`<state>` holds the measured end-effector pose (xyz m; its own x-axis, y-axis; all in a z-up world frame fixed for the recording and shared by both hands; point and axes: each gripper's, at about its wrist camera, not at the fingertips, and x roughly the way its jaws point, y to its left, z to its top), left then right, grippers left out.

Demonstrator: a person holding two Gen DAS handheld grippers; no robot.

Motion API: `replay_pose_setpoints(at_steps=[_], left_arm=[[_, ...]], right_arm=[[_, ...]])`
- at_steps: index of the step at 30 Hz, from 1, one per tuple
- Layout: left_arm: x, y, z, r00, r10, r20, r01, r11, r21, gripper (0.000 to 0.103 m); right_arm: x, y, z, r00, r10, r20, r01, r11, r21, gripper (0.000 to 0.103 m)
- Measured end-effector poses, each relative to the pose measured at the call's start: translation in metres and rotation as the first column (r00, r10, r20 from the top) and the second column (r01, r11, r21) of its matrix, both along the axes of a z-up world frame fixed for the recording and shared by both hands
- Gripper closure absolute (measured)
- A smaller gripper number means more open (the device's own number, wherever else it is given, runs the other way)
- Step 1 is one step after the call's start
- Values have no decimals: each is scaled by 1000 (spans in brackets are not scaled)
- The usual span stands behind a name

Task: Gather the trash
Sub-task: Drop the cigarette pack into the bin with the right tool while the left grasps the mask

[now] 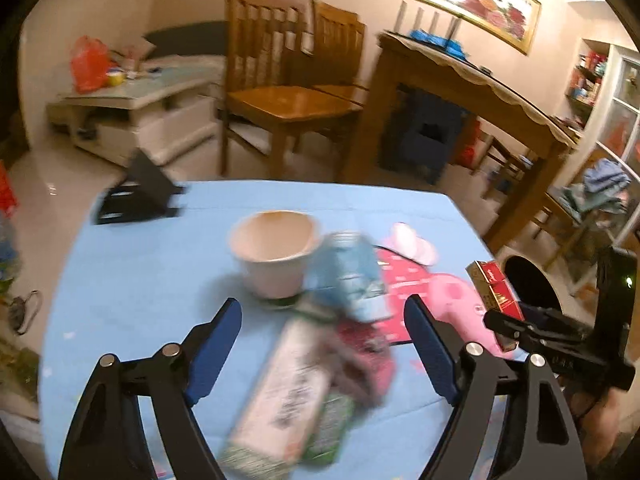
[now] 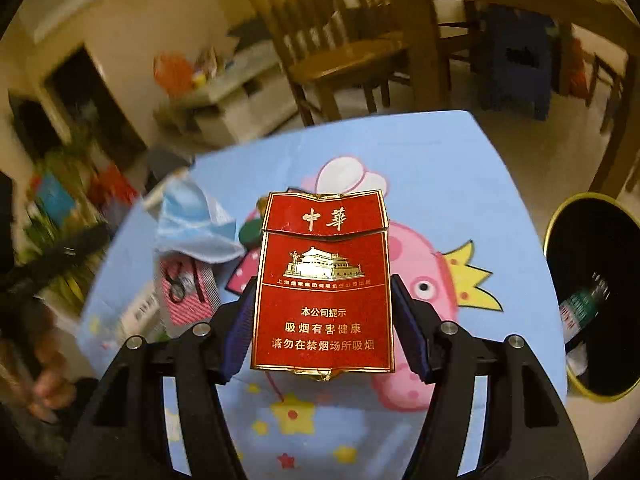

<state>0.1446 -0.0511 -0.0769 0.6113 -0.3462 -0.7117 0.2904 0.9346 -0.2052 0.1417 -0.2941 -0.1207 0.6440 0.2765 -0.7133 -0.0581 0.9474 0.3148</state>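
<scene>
Between the blue pads of the right gripper (image 2: 322, 320) stands a red cigarette pack (image 2: 322, 284) with gold edging, upright, its flip lid slightly crushed at the top; both pads lie against its long sides, so the jaws are clamped on it at about the pack's width. Below and behind it spreads a light-blue tablecloth (image 2: 460, 160) printed with a pink cartoon pig, a yellow crown and stars. To the right, beside the table's edge, sits a round black trash bin (image 2: 560, 240) with a yellow rim, and some packaging already lies inside it (green and white, too blurred to name).

From the left wrist view, the left gripper (image 1: 324, 348) hangs over the cloth with its jaws spread wide and nothing pressed between the pads. Under and ahead of it lies a loose heap of litter: a long white-and-green carton (image 1: 280, 392) lying flat, a crumpled pink-and-grey wrapper (image 1: 360, 356) against its right side, and a crushed light-blue packet (image 1: 352, 276) leaning toward a white paper cup (image 1: 272, 252) that stands upright. Near the far left corner of the table stands a black angled stand (image 1: 140, 192). At the right edge of this view the other gripper shows with the red pack in it, near the bin's dark mouth.
</scene>
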Motion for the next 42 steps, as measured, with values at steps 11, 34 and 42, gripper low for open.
replay_pose_setpoints(at_steps=[11, 34, 42], left_arm=[[47, -42, -33, 993, 20, -117, -17, 999, 28, 85], [-43, -146, 26, 980, -178, 92, 172, 983, 70, 95], [-51, -212, 32, 954, -257, 154, 238, 962, 133, 95]], right_arm=[[-13, -18, 25, 998, 10, 60, -17, 994, 111, 40], [-45, -115, 39, 962, -245, 121, 253, 966, -55, 40], [-51, -168, 31, 897, -414, 154, 441, 858, -263, 40]])
